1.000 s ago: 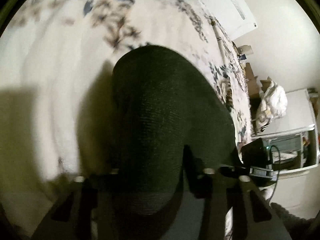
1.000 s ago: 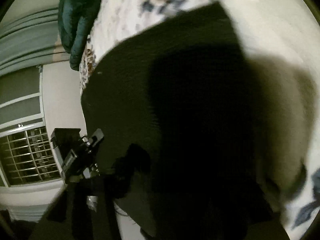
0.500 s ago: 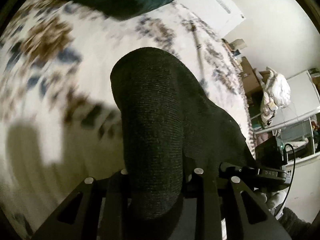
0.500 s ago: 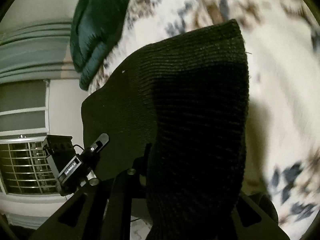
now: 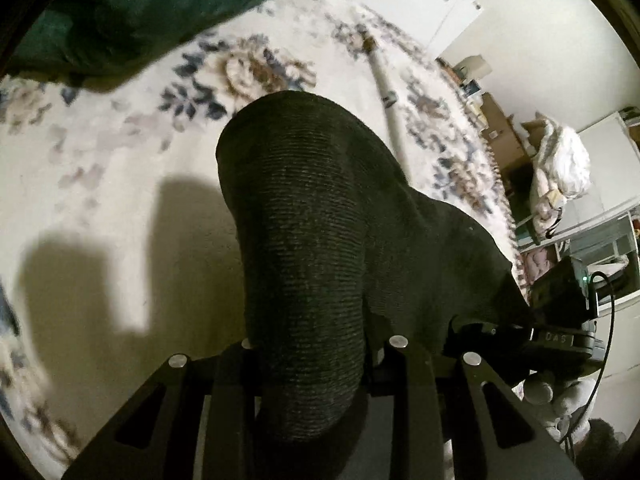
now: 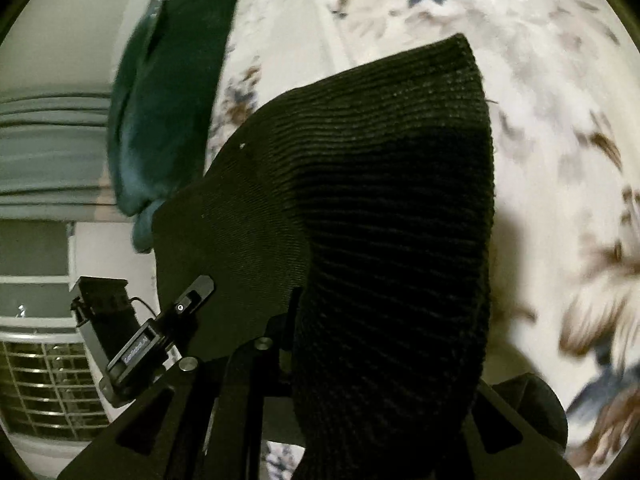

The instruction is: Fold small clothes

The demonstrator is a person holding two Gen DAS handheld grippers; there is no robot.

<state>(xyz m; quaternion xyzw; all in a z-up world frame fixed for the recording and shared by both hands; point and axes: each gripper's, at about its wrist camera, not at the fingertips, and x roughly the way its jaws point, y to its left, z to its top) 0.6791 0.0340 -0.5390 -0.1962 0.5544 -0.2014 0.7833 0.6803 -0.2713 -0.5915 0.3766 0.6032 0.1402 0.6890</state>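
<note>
A black ribbed knit garment [image 5: 304, 220] hangs between both grippers above the floral bed sheet [image 5: 100, 152]. In the left wrist view my left gripper [image 5: 316, 344] is shut on one thick folded edge of it, and the cloth bulges forward over the fingers. The same garment [image 6: 380, 200] fills the right wrist view, where my right gripper [image 6: 360, 344] is shut on its other edge. Cloth hides both sets of fingertips. Each view shows the other gripper's body at the side: the right one [image 5: 560, 336] and the left one [image 6: 160, 340].
A dark green pillow [image 5: 140, 12] lies on the bed ahead, also seen as a green pillow [image 6: 168, 92] at the left. A white tube [image 5: 388, 96] lies on the sheet. Cluttered shelves [image 5: 560, 168] stand beyond the bed. A barred window [image 6: 44, 380] and curtain [image 6: 48, 148] are at the left.
Both grippers have carried the black garment up off the sheet and across the bed toward the green pillow, which now looms much larger. The grips have stayed on the cloth.
</note>
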